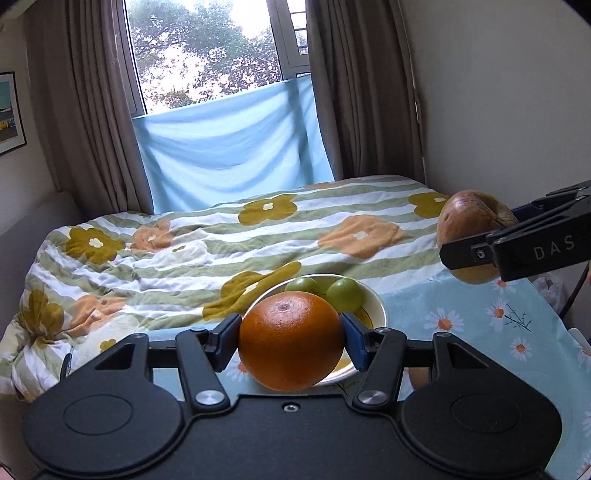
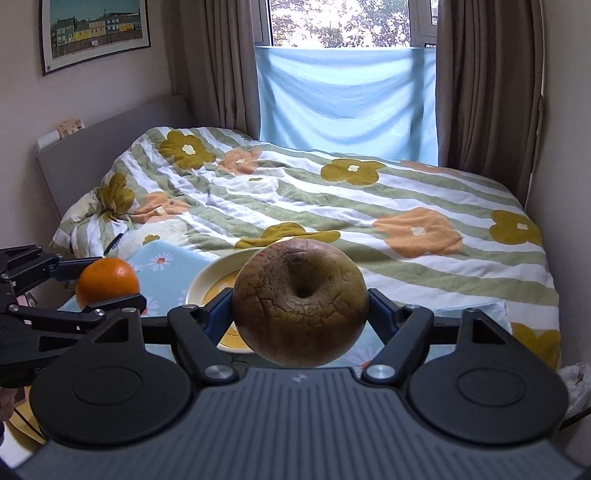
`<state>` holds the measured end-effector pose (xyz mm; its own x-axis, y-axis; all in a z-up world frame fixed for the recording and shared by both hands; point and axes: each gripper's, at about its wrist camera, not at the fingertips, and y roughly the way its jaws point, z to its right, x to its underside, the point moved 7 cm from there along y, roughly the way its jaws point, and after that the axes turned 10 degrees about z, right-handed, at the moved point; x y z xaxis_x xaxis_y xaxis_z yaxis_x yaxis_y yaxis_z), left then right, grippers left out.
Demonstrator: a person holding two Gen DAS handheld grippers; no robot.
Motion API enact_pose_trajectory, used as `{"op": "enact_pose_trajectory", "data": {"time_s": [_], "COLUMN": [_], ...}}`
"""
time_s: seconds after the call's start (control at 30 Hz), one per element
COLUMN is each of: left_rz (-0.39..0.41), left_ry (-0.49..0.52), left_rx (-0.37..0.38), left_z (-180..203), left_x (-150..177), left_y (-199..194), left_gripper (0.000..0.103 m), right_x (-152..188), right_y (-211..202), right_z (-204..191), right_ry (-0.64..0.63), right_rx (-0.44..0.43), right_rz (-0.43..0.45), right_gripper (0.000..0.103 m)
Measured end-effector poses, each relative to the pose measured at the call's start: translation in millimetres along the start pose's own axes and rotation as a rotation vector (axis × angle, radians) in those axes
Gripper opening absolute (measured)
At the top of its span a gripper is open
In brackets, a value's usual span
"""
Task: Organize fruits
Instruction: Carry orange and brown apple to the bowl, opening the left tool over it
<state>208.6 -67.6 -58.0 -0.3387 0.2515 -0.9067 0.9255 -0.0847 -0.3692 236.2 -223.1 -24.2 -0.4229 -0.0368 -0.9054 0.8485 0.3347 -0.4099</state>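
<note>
The left gripper (image 1: pixel 291 341) pinches an orange (image 1: pixel 291 341); the right gripper (image 2: pixel 300 302) pinches a brown apple (image 2: pixel 300 302) — flowery bed (image 1: pixel 184 251) at 12 o'clock, daisy cloth (image 1: pixel 480 317) below.

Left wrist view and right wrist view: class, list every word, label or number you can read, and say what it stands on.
"DAS": white letters on the black finger of the right claw, cut off by the frame edge.
Small white logo mark on the right claw's grey ribbed body: no readable letters.
Wall poster: no text legible.
</note>
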Motion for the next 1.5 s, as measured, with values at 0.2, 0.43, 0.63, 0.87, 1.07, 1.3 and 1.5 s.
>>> {"op": "enact_pose_trajectory", "data": {"time_s": [0.2,0.43,0.63,0.87,1.07,1.3,1.5], "left_rz": [0.011,-0.006,-0.035,-0.082,-0.134,-0.188,-0.116], "left_ry": [0.038,0.085,0.144,0.215,0.272,0.286,0.250], "left_rx": [0.054,0.150,0.234,0.314,0.353,0.386,0.378], "left_z": [-32,-55,-56,-49,-34,-26,-31], "left_x": [-11,-9,7,31,54,69,50], "left_y": [28,75,118,161,190,206,197], "left_gripper": [0.062,0.062,0.062,0.062,0.062,0.063,0.103], "right_x": [-12,-13,-7,6,16,19,16], "right_y": [18,58,93,119,132,140,141], "right_z": [-26,-42,-39,-27,-17,-11,-12], "right_ry": [0.032,0.080,0.129,0.164,0.193,0.207,0.206], "right_rx": [0.031,0.083,0.145,0.212,0.261,0.288,0.296], "right_rz": [-0.003,-0.020,-0.045,-0.082,-0.107,-0.118,-0.117], "right_gripper": [0.090,0.090,0.090,0.090,0.090,0.090,0.090]}}
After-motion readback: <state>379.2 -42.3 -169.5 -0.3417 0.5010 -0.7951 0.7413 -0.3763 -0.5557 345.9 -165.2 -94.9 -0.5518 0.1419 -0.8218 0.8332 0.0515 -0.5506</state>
